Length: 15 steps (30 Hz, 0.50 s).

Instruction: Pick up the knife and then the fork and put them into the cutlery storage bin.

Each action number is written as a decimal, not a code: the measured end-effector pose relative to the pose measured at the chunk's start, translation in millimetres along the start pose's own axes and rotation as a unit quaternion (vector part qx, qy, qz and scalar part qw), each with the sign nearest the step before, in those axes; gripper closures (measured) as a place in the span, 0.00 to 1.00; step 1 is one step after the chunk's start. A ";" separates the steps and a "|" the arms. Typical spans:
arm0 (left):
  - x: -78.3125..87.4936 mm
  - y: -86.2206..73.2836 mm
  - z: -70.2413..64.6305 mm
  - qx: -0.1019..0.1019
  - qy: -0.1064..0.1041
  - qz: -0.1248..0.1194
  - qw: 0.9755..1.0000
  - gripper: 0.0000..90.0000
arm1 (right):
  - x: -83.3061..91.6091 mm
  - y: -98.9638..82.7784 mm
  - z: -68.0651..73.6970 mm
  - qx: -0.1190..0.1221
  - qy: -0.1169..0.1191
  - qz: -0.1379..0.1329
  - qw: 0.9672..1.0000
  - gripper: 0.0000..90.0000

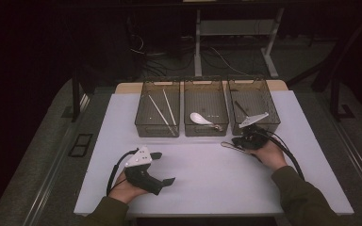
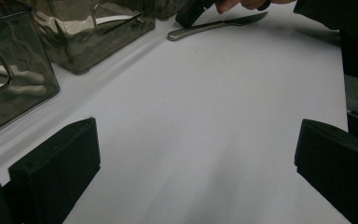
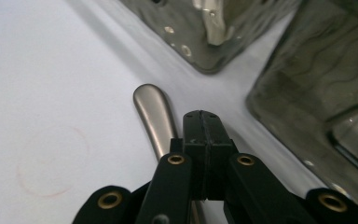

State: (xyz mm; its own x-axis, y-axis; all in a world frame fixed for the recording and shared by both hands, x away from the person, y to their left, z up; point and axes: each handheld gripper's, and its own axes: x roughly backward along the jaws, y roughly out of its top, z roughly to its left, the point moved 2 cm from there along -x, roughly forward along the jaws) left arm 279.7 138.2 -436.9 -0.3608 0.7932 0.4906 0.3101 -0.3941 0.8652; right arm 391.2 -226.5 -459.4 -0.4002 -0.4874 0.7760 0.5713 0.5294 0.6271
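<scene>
I am hovering my right gripper [image 3: 200, 140], jaws pressed together, above the knife [image 3: 154, 114] lying near the table's [image 1: 207, 179] far edge before the bins [image 1: 253, 104], needing spread jaws for lifting, while my left gripper [image 1: 162, 168] is resting spread wide.

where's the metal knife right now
In the high view the metal knife lies flat on the white table, right of centre, just in front of the middle bin and right bin, with the right tool over it.
</scene>
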 end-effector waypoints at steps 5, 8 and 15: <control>0.6 0.2 0.0 -0.001 0.001 0.000 1.000 0.00 | 2.1 0.6 5.6 0.015 0.025 0.001 1.000 1.00; 0.5 0.2 0.1 -0.002 0.001 0.000 1.000 0.00 | 4.6 1.2 9.2 0.021 0.037 0.002 0.999 1.00; 0.8 0.3 0.3 -0.002 0.001 -0.001 1.000 0.00 | 9.9 2.8 8.7 0.030 0.039 0.001 0.999 0.98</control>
State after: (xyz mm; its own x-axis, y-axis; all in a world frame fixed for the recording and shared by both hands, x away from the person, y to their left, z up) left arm 279.8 138.9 -436.3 -0.3634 0.7930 0.4889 0.3053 -0.3945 0.8667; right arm 382.6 -223.8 -449.4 -0.3415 -0.5380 0.7707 0.5263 0.5699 0.6311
